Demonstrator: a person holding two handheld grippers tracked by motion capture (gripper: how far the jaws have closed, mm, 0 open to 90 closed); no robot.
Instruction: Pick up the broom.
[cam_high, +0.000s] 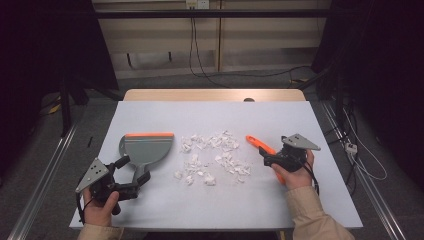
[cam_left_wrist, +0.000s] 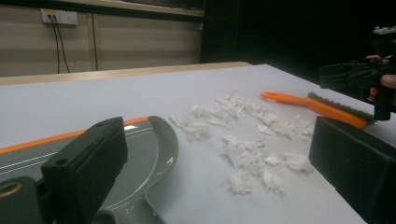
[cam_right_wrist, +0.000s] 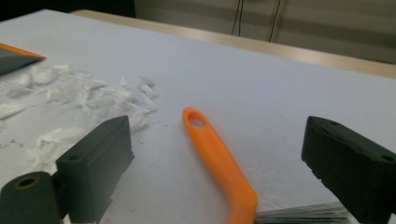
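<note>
- Orange brush lies flat on the desk's right half, handle tip aimed toward the far edge; its bristle end slips under the right gripper in the high view, so that end is hidden there.
- In the right gripper view the brush handle runs up between the two black jaws, which stand wide apart with bare space on both sides; the bristles are cut off at the bottom edge of the view.
- The right hand grasps that gripper from behind, sleeve coming in over the near edge.
- Just left of the brush, a loose scatter of white paper scraps covers the middle of the desk; single pieces are too small to tell apart.
- Left of the scraps sits the grey dustpan, orange lip toward the far edge, handle toward the near-left corner.
- The left gripper hovers at the dustpan's handle, jaws spread; whether a jaw touches the handle I cannot tell.
- In the left gripper view the near jaw blocks part of the pan, and the handle is cut off at the bottom.
- White desk top, wooden strip along the far edge.
</note>
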